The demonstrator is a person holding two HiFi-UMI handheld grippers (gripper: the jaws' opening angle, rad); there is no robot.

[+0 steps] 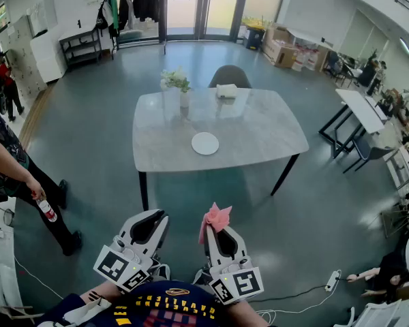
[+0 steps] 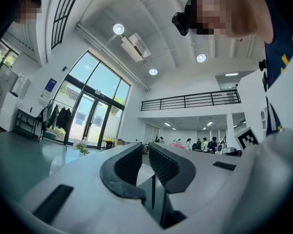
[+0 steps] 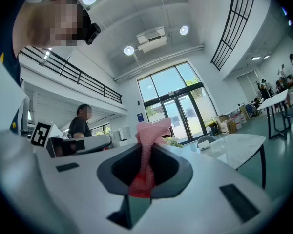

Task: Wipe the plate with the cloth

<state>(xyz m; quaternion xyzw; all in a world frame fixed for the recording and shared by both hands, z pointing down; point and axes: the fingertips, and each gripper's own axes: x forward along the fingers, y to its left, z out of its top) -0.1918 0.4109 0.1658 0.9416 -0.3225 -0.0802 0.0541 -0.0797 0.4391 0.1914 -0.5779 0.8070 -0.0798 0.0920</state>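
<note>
Our right gripper squeezes the soft, light pink cloth by its bottom end. Our left gripper is almost closed and holds nothing. Far ahead of both, the hard, breakable plate lies on the table, so we should rub gently.

Nothing legible: the small blue wall sign and the navy shirt's yellow print are both too blurred to read

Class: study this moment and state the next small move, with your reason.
Probably step toward the table, carrying the right gripper forward. Its jaws are shut on the pink cloth, but the white plate lies on the tabletop well ahead, seemingly beyond reach from here.
</note>
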